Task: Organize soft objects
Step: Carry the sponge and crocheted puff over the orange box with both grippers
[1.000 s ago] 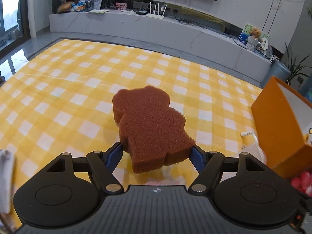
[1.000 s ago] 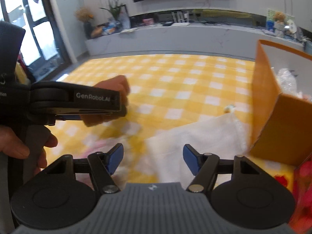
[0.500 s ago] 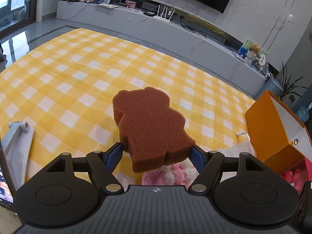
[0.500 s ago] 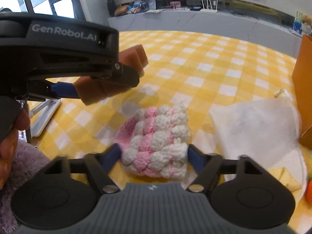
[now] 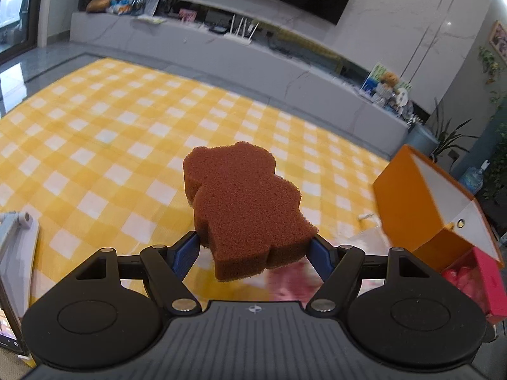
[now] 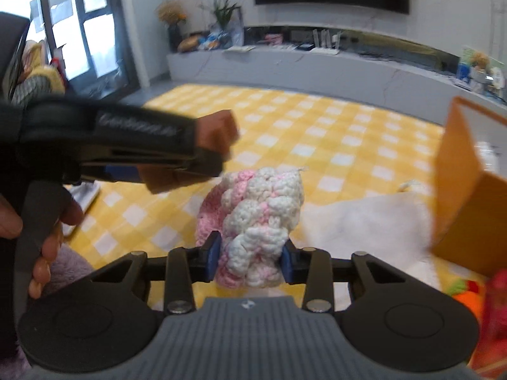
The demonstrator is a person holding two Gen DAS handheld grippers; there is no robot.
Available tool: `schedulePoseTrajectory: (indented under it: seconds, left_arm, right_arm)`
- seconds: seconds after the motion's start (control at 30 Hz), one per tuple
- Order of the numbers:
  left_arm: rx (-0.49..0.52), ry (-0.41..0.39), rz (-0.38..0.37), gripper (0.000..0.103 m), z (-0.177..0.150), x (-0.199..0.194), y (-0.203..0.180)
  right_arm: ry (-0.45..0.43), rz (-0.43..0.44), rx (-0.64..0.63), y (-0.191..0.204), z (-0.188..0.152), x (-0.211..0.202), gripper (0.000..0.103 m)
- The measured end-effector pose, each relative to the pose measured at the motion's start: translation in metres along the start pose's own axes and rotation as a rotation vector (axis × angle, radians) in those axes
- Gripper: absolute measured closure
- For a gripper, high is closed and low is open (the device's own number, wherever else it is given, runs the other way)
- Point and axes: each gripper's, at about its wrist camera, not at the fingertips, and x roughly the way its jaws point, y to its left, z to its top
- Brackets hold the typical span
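So the brown bear-shaped sponge is up off the yellow checked cloth, pinched at its near end by the left gripper, jaws clamped wide on its sides, so most of it sticks out toward the far side. The pink and white crochet piece is between the blue pads of the right gripper, whose jaws have just been closing and now squeeze it in at the sides, bunching it up. Looks to me like both soft things are carried at once to save a trip. The orange box sits open at the right edge of the cloth, probably where they're headed. A white drawstring bag lies flat just beside the box, on its near left. In the right view, a hand holds the left gripper's handle.
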Motion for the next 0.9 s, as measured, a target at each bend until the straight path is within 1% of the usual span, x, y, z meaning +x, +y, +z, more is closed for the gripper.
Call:
schedulePoseTrajectory:
  seconds: [0.17,0.3,0.5,0.63,0.73,0.9]
  left_arm:
    - [0.080,-0.031,-0.028,0.019,-0.008,-0.023,-0.031]
    - [0.127,-0.036,-0.082,0.019,-0.014,-0.038,-0.061]
    - [0.224,-0.055,-0.142,0.019,-0.019,-0.050,-0.106]
    - [0.264,-0.050,-0.193,0.019,-0.019,-0.048,-0.135]
    - [0.282,-0.040,-0.233,0.019,-0.018,-0.040,-0.155]
    - [0.324,-0.032,-0.295,0.019,-0.015,-0.024,-0.188]
  right_arm:
    - [-0.050,-0.052,0.047,-0.027,-0.002,-0.044,0.065]
    - [-0.078,-0.093,0.079,-0.044,-0.008,-0.072,0.065]
    - [-0.127,-0.159,0.113,-0.072,-0.014,-0.116,0.065]
    - [-0.153,-0.200,0.093,-0.091,-0.012,-0.144,0.064]
    - [-0.145,-0.244,0.058,-0.105,-0.009,-0.157,0.064]
    - [-0.126,-0.302,0.028,-0.140,-0.001,-0.177,0.064]
